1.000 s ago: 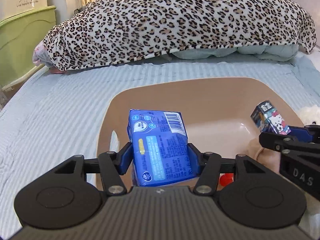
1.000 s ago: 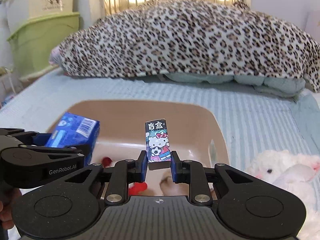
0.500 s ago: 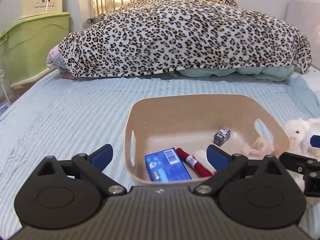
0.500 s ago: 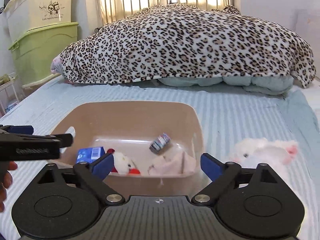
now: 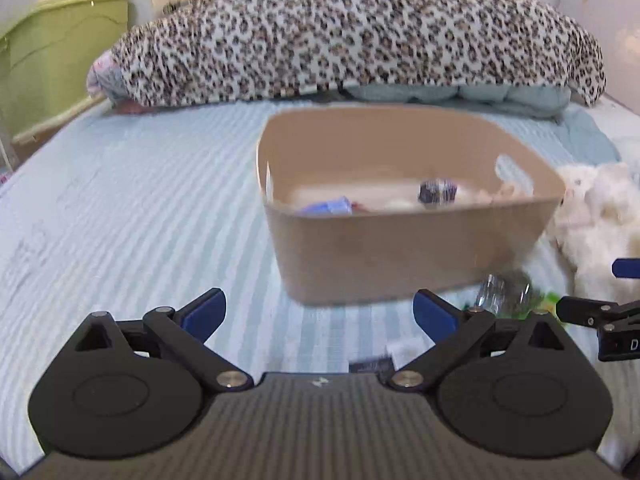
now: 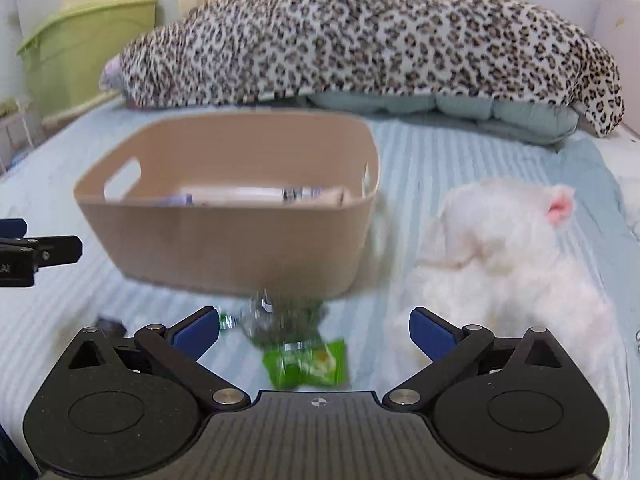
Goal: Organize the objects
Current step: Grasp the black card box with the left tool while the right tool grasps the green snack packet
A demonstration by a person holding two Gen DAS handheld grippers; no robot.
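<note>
A tan plastic basket (image 5: pixel 400 252) stands on the bed and also shows in the right wrist view (image 6: pixel 224 240). Inside lie a blue packet (image 5: pixel 326 206), a small dark Hello Kitty box (image 5: pixel 437 192) and other blurred items. My left gripper (image 5: pixel 318 314) is open and empty, low over the bed in front of the basket. My right gripper (image 6: pixel 314 332) is open and empty above a clear bottle (image 6: pixel 276 316) and a green packet (image 6: pixel 308 364) lying before the basket. A white plush toy (image 6: pixel 508 252) lies right of the basket.
A leopard-print blanket (image 5: pixel 352 32) is heaped at the head of the bed. Green storage bins (image 6: pixel 84 52) stand at the left. A small dark object (image 5: pixel 370 365) and a white scrap lie on the striped blue bedcover (image 5: pixel 140 200) near my left gripper.
Both grippers opened and dropped the blue packet and the Hello Kitty box into the basket, then pulled back and down to the near side of the basket.
</note>
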